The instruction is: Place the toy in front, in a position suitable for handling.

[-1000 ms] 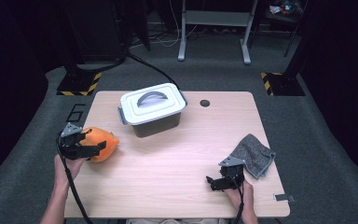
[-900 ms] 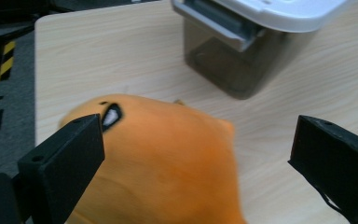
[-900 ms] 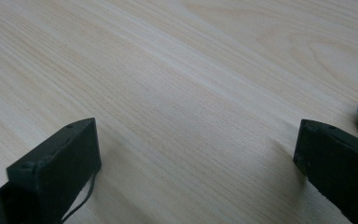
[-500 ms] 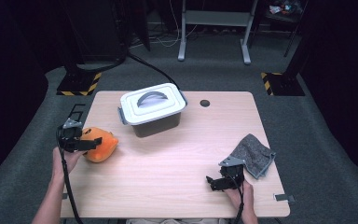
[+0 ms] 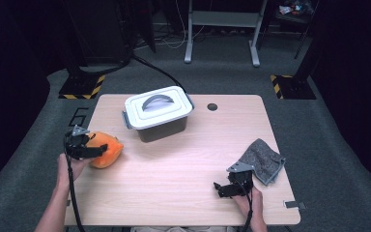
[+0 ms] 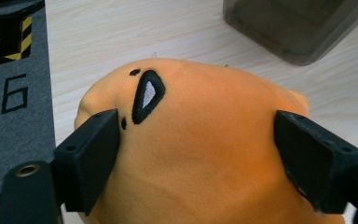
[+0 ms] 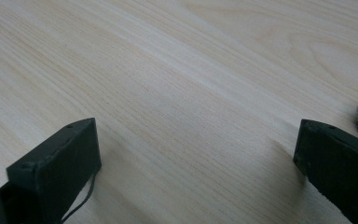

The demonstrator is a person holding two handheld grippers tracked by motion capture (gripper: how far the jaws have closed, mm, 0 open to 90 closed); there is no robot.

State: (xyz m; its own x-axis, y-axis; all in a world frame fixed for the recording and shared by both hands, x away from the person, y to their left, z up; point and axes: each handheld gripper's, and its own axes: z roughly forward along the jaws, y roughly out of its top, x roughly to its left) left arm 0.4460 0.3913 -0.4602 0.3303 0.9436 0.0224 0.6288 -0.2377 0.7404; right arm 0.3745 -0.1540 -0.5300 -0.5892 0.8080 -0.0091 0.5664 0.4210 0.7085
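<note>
Pale wood table (image 5: 183,159): at its left edge the left gripper (image 6: 196,154) has just been closing around the orange plush toy (image 6: 200,154), jaws flanking its sides. Squeeze evenly, low on the body. The right gripper (image 7: 196,154) gapes empty.

Plush toy (image 5: 105,150) left of bin (image 5: 158,113) (cloth (image 5: 262,161) right).

The left gripper (image 5: 92,151) sits at the end of a forearm that comes in from the near edge. Its jaws have just been closing and now stand on either side of the orange toy (image 6: 200,154), the pads against its flanks. The right gripper (image 5: 218,188) lies low and level in the right hand (image 5: 245,193), pointing left, jaws spread wide with nothing between them.
</note>
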